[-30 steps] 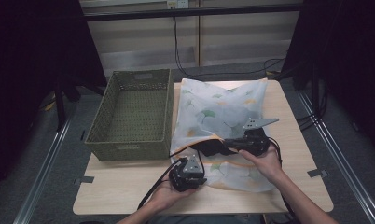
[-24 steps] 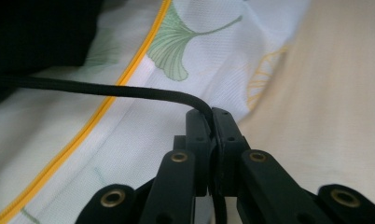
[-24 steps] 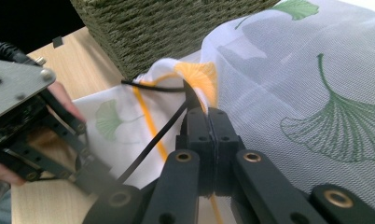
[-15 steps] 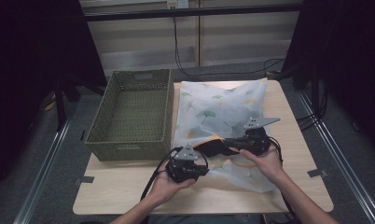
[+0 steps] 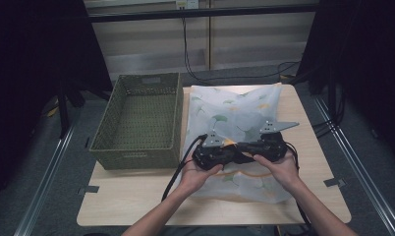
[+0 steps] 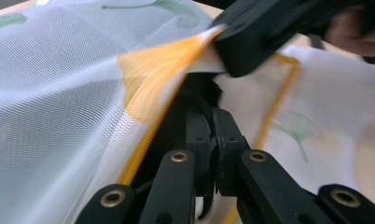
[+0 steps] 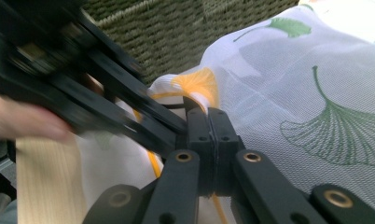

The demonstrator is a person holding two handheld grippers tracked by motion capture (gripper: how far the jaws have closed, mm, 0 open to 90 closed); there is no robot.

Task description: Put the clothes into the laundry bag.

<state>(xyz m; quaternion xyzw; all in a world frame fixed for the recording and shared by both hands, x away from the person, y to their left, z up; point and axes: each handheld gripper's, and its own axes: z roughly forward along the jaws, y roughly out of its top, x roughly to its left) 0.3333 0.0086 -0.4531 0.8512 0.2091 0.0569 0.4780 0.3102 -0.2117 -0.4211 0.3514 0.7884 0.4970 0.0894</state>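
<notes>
Left gripper [image 5: 233, 153] and right gripper [image 5: 240, 150] met tip to tip over the cloth [image 5: 235, 113] (leaf print), both clamped on its orange-edged fold; basket [image 5: 136, 152] stood beside.

My table, two things on it.
The light wooden table [image 5: 136, 204] carries a green woven basket [image 5: 139, 120] beside the ginkgo-print mesh cloth [image 5: 235, 115].

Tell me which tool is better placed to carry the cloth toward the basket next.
Probably left. The left tool grips the cloth at its orange-edged fold on the side nearer the basket; the right tool, also shut on it, is farther away.
</notes>
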